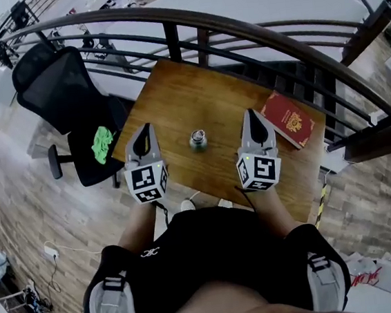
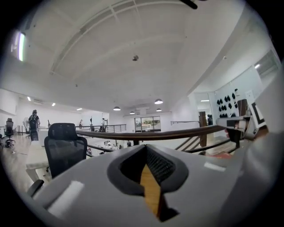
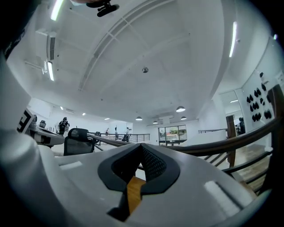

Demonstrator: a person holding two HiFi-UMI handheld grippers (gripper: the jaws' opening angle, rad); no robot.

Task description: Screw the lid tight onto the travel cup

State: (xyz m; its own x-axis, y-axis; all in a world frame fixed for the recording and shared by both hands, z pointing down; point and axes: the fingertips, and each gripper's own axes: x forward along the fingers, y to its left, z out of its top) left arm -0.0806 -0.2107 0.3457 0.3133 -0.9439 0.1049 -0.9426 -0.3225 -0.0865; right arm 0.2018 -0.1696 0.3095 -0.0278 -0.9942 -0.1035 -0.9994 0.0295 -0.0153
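Wooden table (image 1: 195, 90), travel cup (image 1: 197, 141) only from above

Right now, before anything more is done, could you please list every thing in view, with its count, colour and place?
travel cup: one, silvery grey, standing mid-table, between the grippers, touched by neither
booklet: one, red with gold print, lying near the table's right edge
table: one, brown wood, in front of the person
office chair: one, black, left of the table
cloth: one, green, on the chair's seat
railing: one, dark, curving behind the table
left gripper: one, grey, held above the table's near left, jaws shut on nothing
right gripper: one, grey, held above the near right, jaws shut on nothing
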